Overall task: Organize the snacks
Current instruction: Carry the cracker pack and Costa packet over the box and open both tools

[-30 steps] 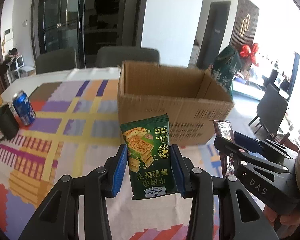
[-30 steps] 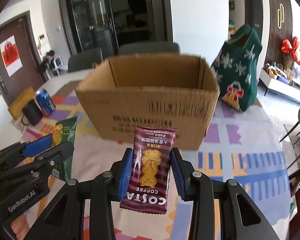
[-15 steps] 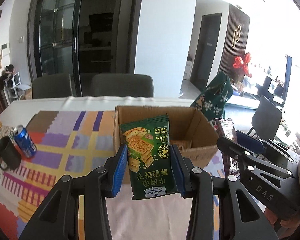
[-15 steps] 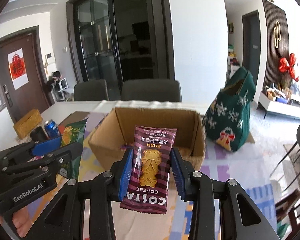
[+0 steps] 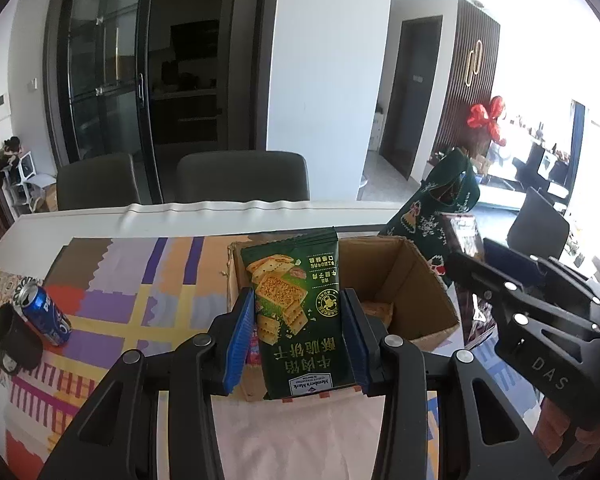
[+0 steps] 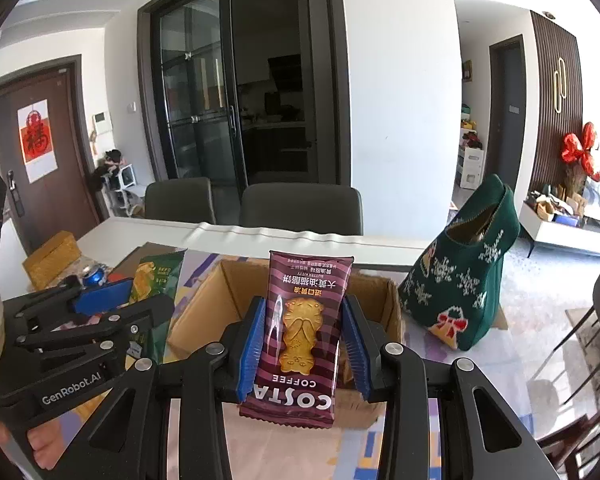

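Note:
My left gripper (image 5: pixel 298 330) is shut on a green cracker packet (image 5: pixel 296 312), held upright above the near edge of an open cardboard box (image 5: pixel 416 280). My right gripper (image 6: pixel 304 344) is shut on a maroon Costa Coffee biscuit packet (image 6: pixel 300 336), also above the box (image 6: pixel 220 300). A few snacks lie inside the box (image 5: pixel 376 310). Each gripper shows in the other's view: the right one (image 5: pixel 540 320) beside the box on the right, the left one (image 6: pixel 80 328) on the left with the green packet (image 6: pixel 156 284).
A blue soda can (image 5: pixel 44 312) and a black mug (image 5: pixel 12 336) stand at the table's left. A green Christmas bag (image 6: pixel 468 272) stands right of the box. A yellow box (image 6: pixel 52 258) lies far left. Two grey chairs (image 5: pixel 240 176) stand behind the table with its patterned cloth (image 5: pixel 120 280).
Both grippers have risen with their packets, from facing the box's front wall to looking down into the open box from above.

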Demonstrator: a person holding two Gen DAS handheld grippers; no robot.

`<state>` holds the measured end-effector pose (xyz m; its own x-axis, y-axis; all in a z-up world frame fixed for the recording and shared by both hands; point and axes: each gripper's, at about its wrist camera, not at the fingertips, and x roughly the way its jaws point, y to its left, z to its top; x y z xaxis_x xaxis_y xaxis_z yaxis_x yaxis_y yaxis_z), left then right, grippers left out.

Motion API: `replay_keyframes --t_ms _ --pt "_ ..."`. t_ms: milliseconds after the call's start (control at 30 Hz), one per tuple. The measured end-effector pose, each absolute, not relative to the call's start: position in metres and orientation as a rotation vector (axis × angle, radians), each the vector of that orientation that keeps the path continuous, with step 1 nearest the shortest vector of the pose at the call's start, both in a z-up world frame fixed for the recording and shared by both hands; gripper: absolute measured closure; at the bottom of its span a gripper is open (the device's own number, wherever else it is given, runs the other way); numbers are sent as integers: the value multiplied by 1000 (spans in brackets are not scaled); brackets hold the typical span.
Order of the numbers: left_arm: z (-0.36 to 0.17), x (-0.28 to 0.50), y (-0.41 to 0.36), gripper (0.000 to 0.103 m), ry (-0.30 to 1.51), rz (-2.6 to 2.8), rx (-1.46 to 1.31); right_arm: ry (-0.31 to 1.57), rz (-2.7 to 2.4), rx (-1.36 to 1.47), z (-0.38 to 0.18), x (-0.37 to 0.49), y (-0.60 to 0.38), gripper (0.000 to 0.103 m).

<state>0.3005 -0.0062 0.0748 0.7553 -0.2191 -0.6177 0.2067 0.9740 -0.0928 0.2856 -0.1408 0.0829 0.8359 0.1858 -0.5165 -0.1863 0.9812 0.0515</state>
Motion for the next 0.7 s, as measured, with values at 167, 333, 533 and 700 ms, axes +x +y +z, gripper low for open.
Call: replay_keyframes --t_ms 167,333,533,700 --pt "69 321 -9 61 713 -239 -6 566 196 -13 82 304 -139 64" --pt "62 339 -14 61 743 -243 12 614 199 -10 70 325 -140 64" --pt "53 357 -19 61 778 -244 12 657 179 -7 57 342 -145 64" --pt "49 365 -19 53 796 -192 24 681 170 -4 51 352 -147 62"
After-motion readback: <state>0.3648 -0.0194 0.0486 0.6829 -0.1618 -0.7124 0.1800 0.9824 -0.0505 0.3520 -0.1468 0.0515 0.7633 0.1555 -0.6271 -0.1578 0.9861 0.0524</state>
